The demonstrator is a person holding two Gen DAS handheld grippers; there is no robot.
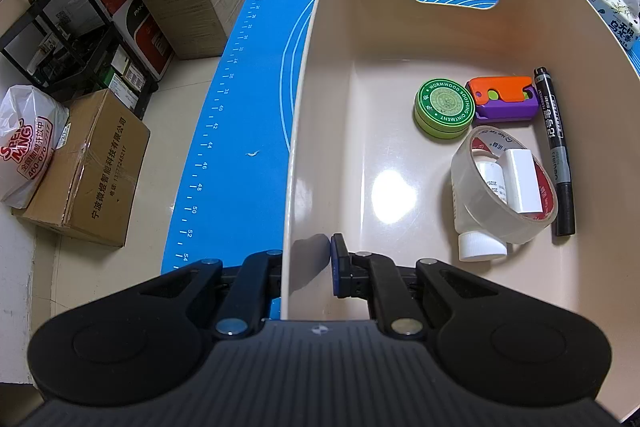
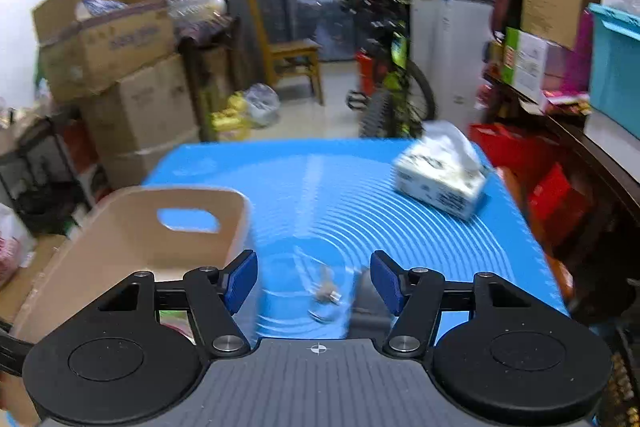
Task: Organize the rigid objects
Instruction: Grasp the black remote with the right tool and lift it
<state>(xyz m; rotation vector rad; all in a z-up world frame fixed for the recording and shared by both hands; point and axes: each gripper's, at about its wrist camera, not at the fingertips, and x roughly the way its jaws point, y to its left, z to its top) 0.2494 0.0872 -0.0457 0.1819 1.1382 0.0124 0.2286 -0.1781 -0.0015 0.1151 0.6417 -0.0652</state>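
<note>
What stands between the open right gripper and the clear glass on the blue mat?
Nothing visible. The clear glass stands on the blue mat directly between the open right gripper's fingers; the beige bin sits off to its left.

Bin (image 1: 312,75) sits on mat (image 1: 240,131), mat on desk. Inside bin, all items toward right wall: tin (image 1: 444,109) at rear, toy block (image 1: 504,101) touching its right side, marker (image 1: 556,151) lying along right wall. Tape roll (image 1: 504,187) in front of tin, lying over bottle (image 1: 478,223); small white block (image 1: 522,181) within roll's opening. Tissue pack (image 2: 440,175) on mat, behind and right of bin. Cartons (image 1: 86,171) on floor, left of desk.
</note>
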